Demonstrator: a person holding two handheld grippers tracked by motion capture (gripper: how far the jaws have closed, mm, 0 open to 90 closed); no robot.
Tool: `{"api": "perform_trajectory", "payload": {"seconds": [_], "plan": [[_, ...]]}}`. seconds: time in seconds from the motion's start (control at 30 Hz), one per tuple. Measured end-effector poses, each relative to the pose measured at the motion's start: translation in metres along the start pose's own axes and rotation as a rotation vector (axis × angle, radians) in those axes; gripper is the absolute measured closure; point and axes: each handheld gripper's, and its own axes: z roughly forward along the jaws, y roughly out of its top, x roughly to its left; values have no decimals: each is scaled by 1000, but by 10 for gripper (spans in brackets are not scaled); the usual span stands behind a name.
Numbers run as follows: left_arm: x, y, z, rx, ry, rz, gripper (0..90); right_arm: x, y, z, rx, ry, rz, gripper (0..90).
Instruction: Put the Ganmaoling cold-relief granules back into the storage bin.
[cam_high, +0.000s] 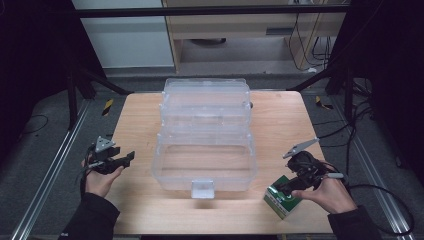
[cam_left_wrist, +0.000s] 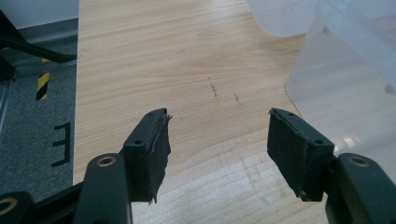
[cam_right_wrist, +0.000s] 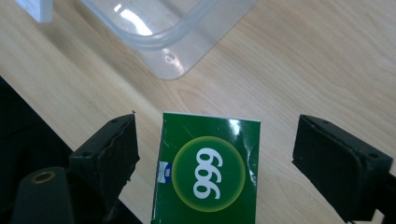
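Note:
A clear plastic box (cam_high: 204, 162) with its lid (cam_high: 206, 102) swung back stands open in the middle of the wooden table (cam_high: 135, 120). A green carton (cam_high: 281, 199) marked "999" lies near the front right edge; in the right gripper view the green carton (cam_right_wrist: 208, 170) sits between the spread jaws of my right gripper (cam_right_wrist: 224, 163), untouched by either pad. My right gripper (cam_high: 287, 187) is open just above it. My left gripper (cam_high: 125, 159) is open at the table's left edge, its jaws (cam_left_wrist: 219, 149) spread over bare wood beside the box wall (cam_left_wrist: 355, 93).
The box's latch tab (cam_high: 202, 189) juts toward the front edge. Dark floor with metal rails (cam_high: 50, 170) and cables (cam_high: 385, 200) surrounds the table. A wooden cabinet (cam_high: 250, 30) stands behind. Bare wood lies left and right of the box.

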Motion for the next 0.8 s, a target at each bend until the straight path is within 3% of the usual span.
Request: {"api": "perform_trajectory", "payload": {"seconds": [0.2,0.43,0.8], "plan": [[2,0,1,3,-5,32,381,4,-2,10,54,6,-10,84],[0,-1,2,13,-3,17,381,8,-5,19,109,1,-3,52],[0,0,4,18,-13,48,380,5,-17,32,169,4,32,43]]}}
